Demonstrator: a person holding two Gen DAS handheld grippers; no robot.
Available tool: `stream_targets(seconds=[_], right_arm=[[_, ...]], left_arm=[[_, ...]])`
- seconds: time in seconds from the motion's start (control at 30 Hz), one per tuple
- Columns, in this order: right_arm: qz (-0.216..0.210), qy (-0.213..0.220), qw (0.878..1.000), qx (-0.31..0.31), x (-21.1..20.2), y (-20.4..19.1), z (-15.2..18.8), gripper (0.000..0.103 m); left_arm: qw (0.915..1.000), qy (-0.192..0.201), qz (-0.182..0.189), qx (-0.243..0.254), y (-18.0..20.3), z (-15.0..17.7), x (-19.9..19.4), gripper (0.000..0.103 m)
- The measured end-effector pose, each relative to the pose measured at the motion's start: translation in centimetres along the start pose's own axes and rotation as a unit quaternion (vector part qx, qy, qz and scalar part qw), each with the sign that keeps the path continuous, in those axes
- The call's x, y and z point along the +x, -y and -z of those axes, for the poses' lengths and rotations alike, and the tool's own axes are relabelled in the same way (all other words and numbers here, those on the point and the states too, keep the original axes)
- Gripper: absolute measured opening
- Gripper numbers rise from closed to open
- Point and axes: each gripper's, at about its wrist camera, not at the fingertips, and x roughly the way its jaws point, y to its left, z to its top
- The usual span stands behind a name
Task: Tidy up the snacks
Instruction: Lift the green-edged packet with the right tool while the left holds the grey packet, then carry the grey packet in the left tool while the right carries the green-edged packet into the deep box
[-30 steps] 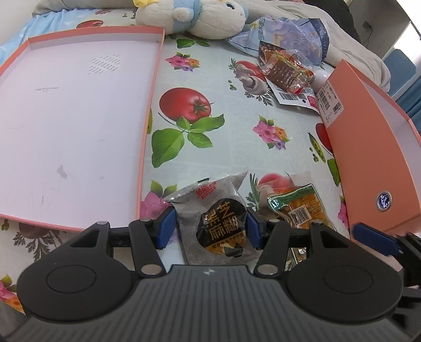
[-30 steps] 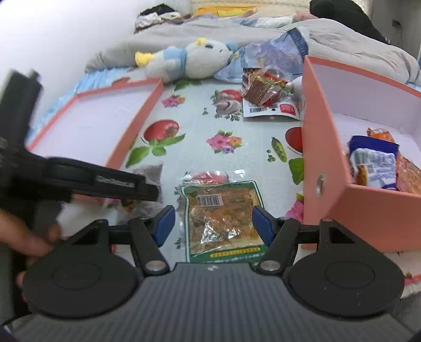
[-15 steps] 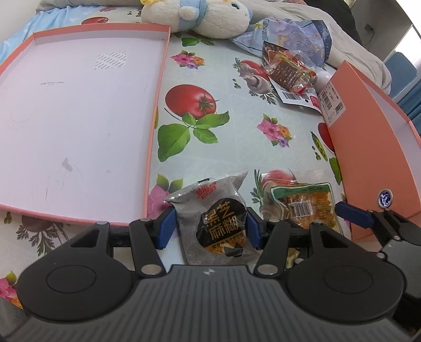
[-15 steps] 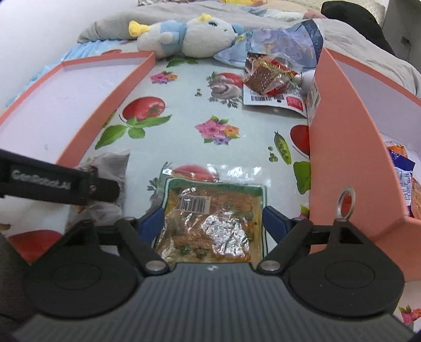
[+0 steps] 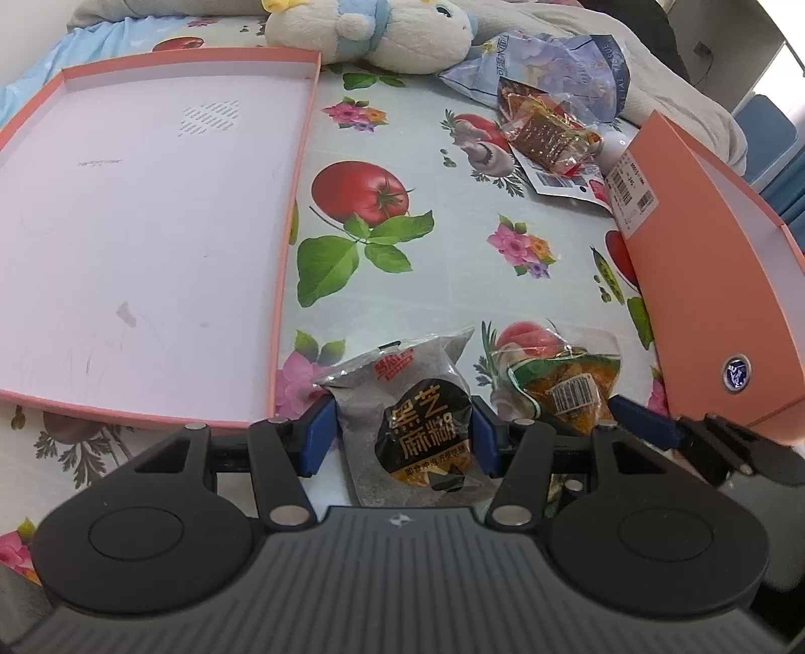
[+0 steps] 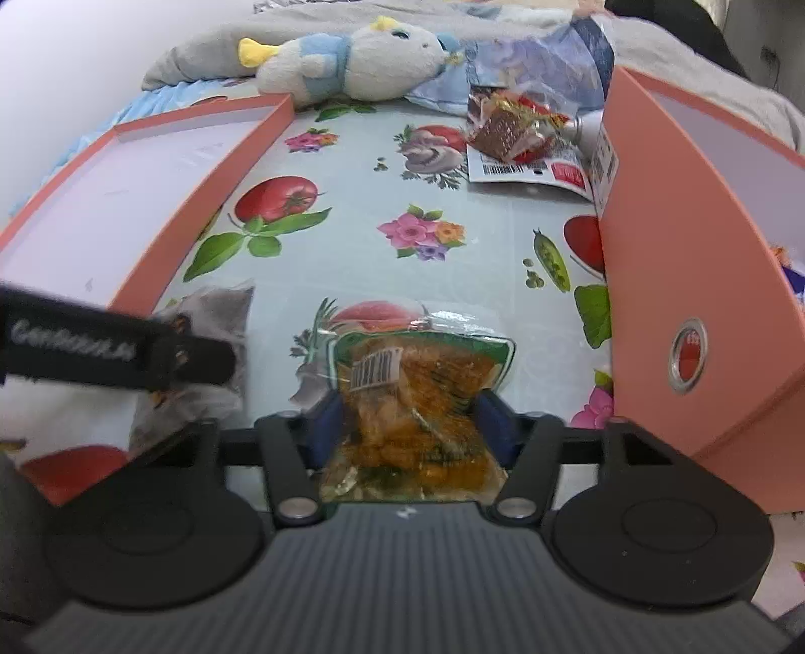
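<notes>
My left gripper is shut on a grey black-sesame packet, which lies on the fruit-print cloth with both blue pads against its sides. Just to its right lies a clear orange snack packet with a green border. My right gripper has its jaws closing on that orange packet; the pads press its sides and the foil buckles between them. In the right wrist view the left gripper's black arm crosses over the grey packet.
A shallow pink tray lies at the left. A tall pink box stands at the right, close to the right gripper. At the back are a plush toy, a red-brown snack bag and a blue tissue pack.
The right gripper sank over the orange packet, spread its jaws wider, then closed them onto its sides so that it crumpled. The left gripper kept its grip and stayed put.
</notes>
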Motion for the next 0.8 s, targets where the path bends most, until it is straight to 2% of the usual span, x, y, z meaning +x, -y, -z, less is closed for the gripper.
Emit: stream_targets(seconds=[0.13, 0.33, 0.8], right_arm=[[-0.007, 0.000, 1.000, 0.002, -0.8, 0.1, -0.1, 0.039], [-0.021, -0.008, 1.000, 0.018, -2.1, 0.7, -0.7, 0.039], [-0.057, 0.025, 0.997, 0.055, -7.7, 2.7, -4.1, 0.039]], left_arm=[[1.0000, 0.003, 0.002, 0.000, 0.0, 0.0, -0.3, 0.061], [0.9999, 0.009, 0.012, 0.000, 0.3, -0.4, -1.4, 0.061], [0.9990, 0.027, 0.036, 0.006, 2.0, -1.9, -5.5, 0.061]])
